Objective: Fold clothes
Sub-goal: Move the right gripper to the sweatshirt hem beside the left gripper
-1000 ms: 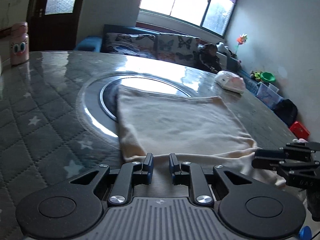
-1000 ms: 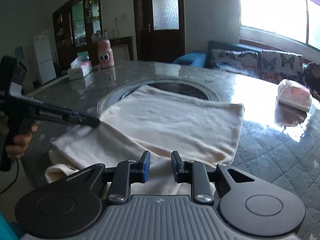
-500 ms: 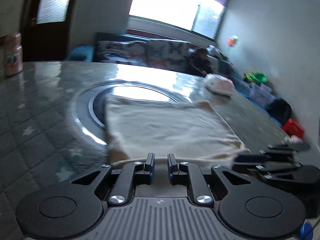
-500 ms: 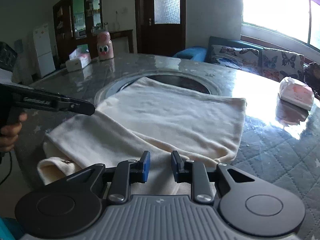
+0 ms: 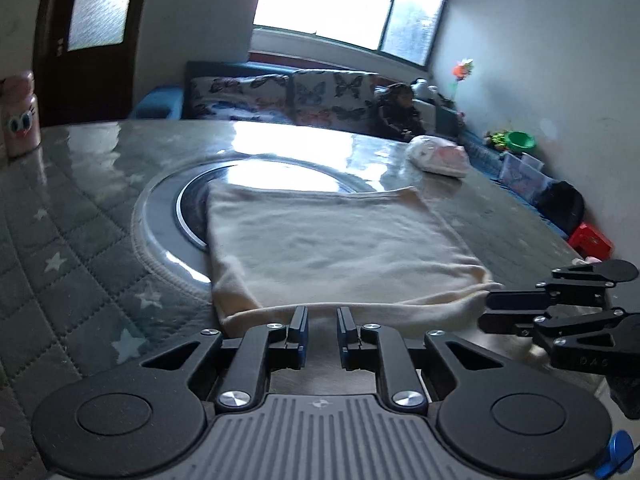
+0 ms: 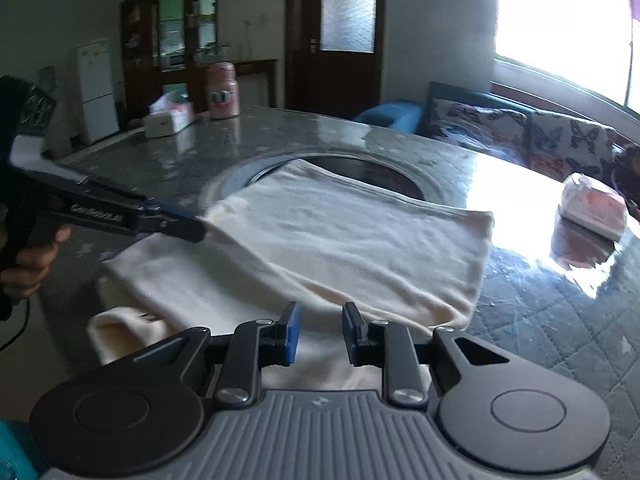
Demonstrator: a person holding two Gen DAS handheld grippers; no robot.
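A cream folded garment [image 5: 328, 248] lies flat on the quilted grey table [image 5: 80, 216], partly over the round inset glass turntable [image 5: 188, 184]. My left gripper [image 5: 322, 326] is open, its fingertips at the garment's near edge, holding nothing. My right gripper [image 6: 318, 326] is open, hovering over the near folded layer of the garment [image 6: 340, 240]. The right gripper also shows at the right in the left wrist view [image 5: 520, 310]. The left gripper shows at the left in the right wrist view [image 6: 192, 232], its tip at the garment's left edge.
A pink bottle with cartoon eyes [image 5: 20, 120] stands at the far left of the table. A wrapped tissue pack [image 5: 438, 156] lies at the far right. A tissue box [image 6: 168, 118] sits near the bottle. A butterfly-print sofa [image 5: 280, 94] stands behind the table.
Both grippers have stayed open at the garment's near edge. The views shifted slightly as the hands moved. The garment lies as before.
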